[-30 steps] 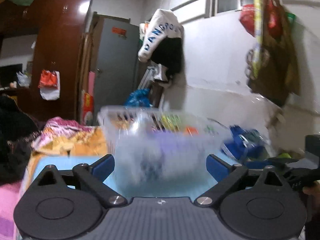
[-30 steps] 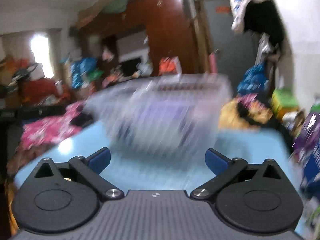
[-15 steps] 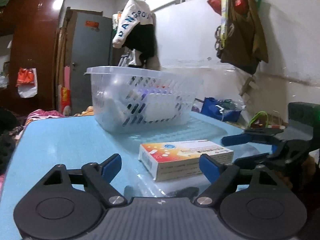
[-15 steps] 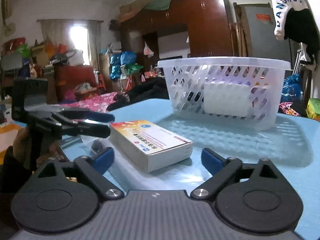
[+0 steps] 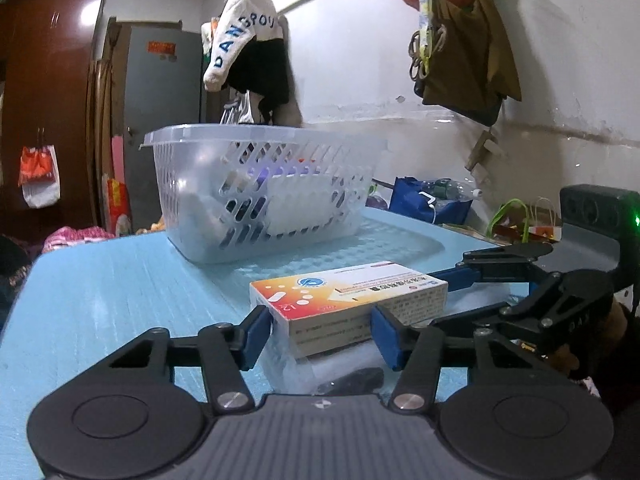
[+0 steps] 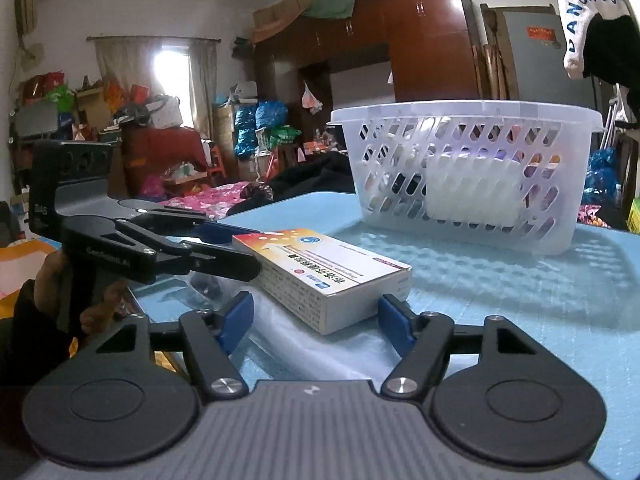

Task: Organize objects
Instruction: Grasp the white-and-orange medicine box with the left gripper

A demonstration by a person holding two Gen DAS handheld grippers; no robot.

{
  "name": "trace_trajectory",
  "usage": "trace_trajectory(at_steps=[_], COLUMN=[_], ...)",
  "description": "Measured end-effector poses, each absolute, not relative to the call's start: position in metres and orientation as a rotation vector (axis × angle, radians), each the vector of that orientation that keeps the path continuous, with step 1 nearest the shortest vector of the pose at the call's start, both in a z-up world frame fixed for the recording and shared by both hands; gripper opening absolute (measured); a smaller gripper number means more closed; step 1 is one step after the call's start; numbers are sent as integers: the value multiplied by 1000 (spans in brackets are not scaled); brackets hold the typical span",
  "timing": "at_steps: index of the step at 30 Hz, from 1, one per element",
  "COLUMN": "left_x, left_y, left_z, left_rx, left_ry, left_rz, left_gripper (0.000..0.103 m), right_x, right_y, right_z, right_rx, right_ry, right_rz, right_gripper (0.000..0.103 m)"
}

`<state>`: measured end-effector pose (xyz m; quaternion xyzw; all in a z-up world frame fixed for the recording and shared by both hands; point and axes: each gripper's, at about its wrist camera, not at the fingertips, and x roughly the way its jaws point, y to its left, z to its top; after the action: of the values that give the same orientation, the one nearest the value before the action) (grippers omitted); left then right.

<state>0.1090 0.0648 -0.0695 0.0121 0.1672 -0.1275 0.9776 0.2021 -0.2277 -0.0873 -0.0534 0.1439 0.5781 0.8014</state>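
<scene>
Medicine box (image 5: 348, 300) lies flat on the blue tabletop (image 5: 100, 292), orange/white top up, sitting on a crinkly clear plastic bag (image 6: 304, 344). Box is near the front edge, w/ the white slotted basket (image 5: 256, 192) well behind it on the same tabletop; basket has a few items inside, too blurred through the slots to name.

Left gripper (image 5: 320, 334): jaws have just been closing, box end between them. Left pad touches the box's corner; right pad looks just at the side face, can't tell if it presses. In the right wrist view the left gripper (image 6: 236, 252) comes in from the left side, fingers flanking the box's far end, a hand (image 6: 60, 280) on its handle.

Right gripper (image 6: 316, 318): jaws also closing, half spread, box corner between them; right pad about touching, left pad clearly apart w/ a gap. Not clamped yet.

Behind: white wall w/ hanging bags (image 5: 460, 40), brown wardrobe (image 6: 424, 40).
</scene>
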Motion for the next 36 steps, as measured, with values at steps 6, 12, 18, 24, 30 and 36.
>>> trace_trajectory(at_steps=[6,12,18,24,30,36], left_x=[102,108,106,111,110,112], left_y=[53,48,31,25,23,31], left_z=[-60,-61,-54,-59,-68,-69], left_rx=[89,91,127,134,126,54], left_ry=[309,330,297,329,348,346], left_rz=[-261,-273,-279,-292,-311,-339], left_gripper=[59,59,61,61,64,65], right_x=[204,214,218,225,230,231], right_y=[-235,-246,-259,-263,-267,-263], right_z=[-84,-83,-78,-80,-81,-82], right_rx=[-113,-90,-60,-44,-11,-36], right_ry=[303,318,306,332,351,347], right_rz=[1233,1238,1242,1254,1303,1259], right_gripper=[69,69,70,72,82,67])
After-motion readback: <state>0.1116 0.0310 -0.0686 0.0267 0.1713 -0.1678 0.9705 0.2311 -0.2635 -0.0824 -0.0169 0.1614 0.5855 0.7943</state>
